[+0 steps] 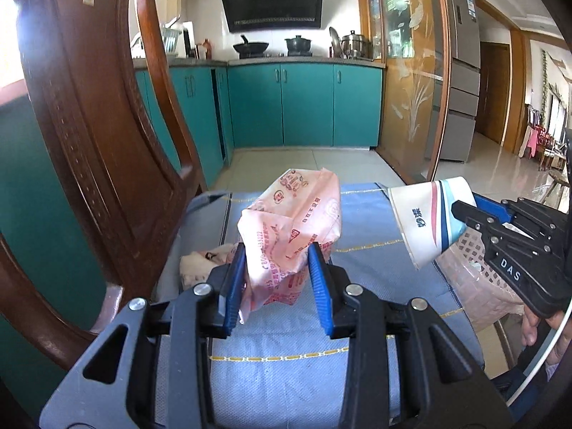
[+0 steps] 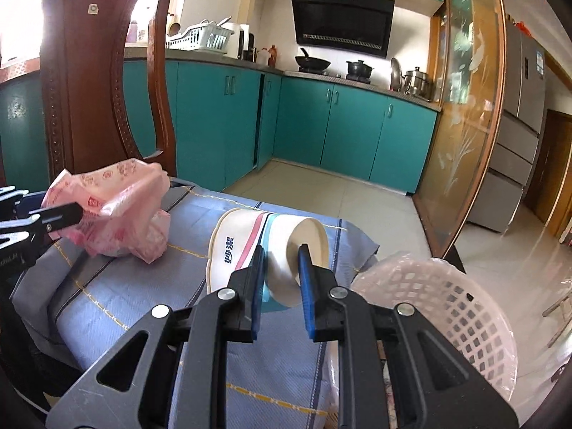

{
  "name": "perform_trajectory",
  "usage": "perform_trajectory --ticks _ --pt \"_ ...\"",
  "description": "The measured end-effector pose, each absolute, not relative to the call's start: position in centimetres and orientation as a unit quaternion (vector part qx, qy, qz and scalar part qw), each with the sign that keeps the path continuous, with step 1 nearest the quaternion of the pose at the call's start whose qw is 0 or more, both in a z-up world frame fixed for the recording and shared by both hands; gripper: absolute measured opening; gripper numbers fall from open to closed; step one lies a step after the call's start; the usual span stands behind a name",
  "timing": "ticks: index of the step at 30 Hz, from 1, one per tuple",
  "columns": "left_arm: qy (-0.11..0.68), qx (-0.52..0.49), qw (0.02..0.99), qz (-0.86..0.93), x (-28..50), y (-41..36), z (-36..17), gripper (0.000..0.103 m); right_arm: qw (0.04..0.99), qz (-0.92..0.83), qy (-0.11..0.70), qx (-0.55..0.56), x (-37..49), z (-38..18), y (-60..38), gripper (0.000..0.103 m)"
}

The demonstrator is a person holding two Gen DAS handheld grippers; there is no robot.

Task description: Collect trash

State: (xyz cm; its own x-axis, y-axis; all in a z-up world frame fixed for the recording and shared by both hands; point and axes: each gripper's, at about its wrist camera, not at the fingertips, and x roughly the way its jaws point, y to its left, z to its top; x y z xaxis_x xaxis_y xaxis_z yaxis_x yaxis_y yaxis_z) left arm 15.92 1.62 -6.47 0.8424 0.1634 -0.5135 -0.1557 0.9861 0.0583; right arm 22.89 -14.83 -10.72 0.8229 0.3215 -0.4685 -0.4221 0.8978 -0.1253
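My left gripper (image 1: 277, 250) is shut on a crumpled pink plastic bag (image 1: 296, 211) with red print, lifted above the blue cloth (image 1: 286, 375). In the right wrist view the same bag (image 2: 118, 211) hangs at the left from the left gripper (image 2: 71, 214). My right gripper (image 2: 281, 250) is shut on a white paper cup (image 2: 232, 243) with pink and blue stripes, lying sideways with its base squeezed between the pads. In the left wrist view the cup (image 1: 422, 221) and right gripper (image 1: 464, 214) are at the right. A white lattice basket (image 2: 447, 296) lined with pink plastic stands below, right of the cup.
Another crumpled pale scrap (image 1: 200, 261) lies on the cloth beside my left finger. A carved wooden chair back (image 1: 89, 107) rises close on the left. Teal kitchen cabinets (image 2: 321, 125) and tiled floor lie beyond. A hand (image 1: 532, 325) holds the right gripper over the basket (image 1: 472, 268).
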Motion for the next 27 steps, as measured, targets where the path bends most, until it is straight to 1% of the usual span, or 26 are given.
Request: perform_trajectory --ticks 5,9,16,27 --pt "0.262 0.008 0.962 0.08 15.4 0.5 -6.0 0.035 0.953 0.188 0.206 -0.121 21.7 -10.5 -15.2 0.019" --pt "0.26 -0.016 0.963 0.068 14.7 0.7 -5.3 0.035 0.956 0.184 0.192 -0.125 20.9 -10.4 -15.4 0.019" --pt "0.244 -0.009 0.967 0.073 13.7 0.2 -4.6 0.035 0.964 0.169 0.168 -0.121 19.9 -9.9 -16.4 0.019" --pt "0.253 -0.011 0.965 0.074 14.1 0.4 -4.6 0.035 0.963 0.164 0.166 -0.137 19.4 -10.3 -15.8 0.019"
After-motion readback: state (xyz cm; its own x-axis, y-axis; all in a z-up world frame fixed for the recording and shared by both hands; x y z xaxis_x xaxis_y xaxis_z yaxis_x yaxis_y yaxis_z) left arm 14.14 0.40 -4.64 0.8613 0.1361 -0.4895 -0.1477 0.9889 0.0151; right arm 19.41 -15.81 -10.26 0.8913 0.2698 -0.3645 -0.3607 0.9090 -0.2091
